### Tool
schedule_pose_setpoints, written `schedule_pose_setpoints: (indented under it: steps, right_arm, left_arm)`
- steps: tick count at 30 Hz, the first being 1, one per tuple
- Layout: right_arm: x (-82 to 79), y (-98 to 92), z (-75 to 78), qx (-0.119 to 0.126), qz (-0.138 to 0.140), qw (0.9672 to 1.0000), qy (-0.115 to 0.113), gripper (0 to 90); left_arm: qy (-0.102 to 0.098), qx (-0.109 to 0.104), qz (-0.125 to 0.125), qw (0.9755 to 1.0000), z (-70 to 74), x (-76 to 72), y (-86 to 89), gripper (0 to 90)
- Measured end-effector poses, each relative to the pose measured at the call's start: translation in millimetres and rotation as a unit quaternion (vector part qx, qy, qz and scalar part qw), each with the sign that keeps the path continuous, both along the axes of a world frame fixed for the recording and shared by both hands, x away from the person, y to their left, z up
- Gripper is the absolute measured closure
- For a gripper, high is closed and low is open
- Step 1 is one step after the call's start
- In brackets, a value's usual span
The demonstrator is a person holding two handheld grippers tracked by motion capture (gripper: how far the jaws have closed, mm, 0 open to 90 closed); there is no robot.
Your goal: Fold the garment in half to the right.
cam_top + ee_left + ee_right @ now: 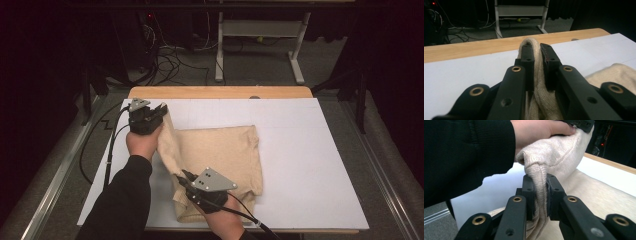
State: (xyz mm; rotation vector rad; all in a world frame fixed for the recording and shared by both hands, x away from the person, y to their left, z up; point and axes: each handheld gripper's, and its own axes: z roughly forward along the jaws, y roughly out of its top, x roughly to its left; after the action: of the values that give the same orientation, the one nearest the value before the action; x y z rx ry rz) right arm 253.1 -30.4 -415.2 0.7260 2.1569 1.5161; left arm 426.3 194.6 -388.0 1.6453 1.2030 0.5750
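A cream knitted sweater (222,150) lies folded on the white table top (300,150), its left edge lifted off the surface. My left gripper (161,111) holds the far end of that edge near the table's back left, shut on a bunch of knit (537,72) between its jaws. My right gripper (183,177) grips the near end of the same edge, shut on a fold of the sweater (539,187). In the right gripper view the left hand (536,131) and its dark sleeve cross the top, with the raised knit stretched between the two grippers.
The white top rests on a wooden table whose far edge (220,92) shows behind it. Beyond stand a white desk frame (260,35) and tangled cables (170,60) on the floor. Bare white surface lies to the right of the sweater.
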Motion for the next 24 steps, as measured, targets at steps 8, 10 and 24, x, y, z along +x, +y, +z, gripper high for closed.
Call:
schedule_pose_setpoints:
  steps: [8,10,24]
  right_arm:
    - [-4.0,-20.8,-0.2,0.008,-0.019,0.9998,-0.003,80.6]
    - [-4.7,-25.8,-0.6,0.011,-0.022,0.9997,-0.004,80.6]
    - [-7.3,-54.1,-2.3,0.016,-0.049,0.9986,-0.007,80.6]
  left_arm:
    - [-0.005,0.011,-0.017,0.9998,10.9,5.4,-24.4,80.3]
    - [-0.007,0.020,-0.021,0.9996,13.9,6.1,-31.4,80.3]
    - [0.000,0.038,-0.027,0.9989,19.5,12.2,-71.1,80.4]
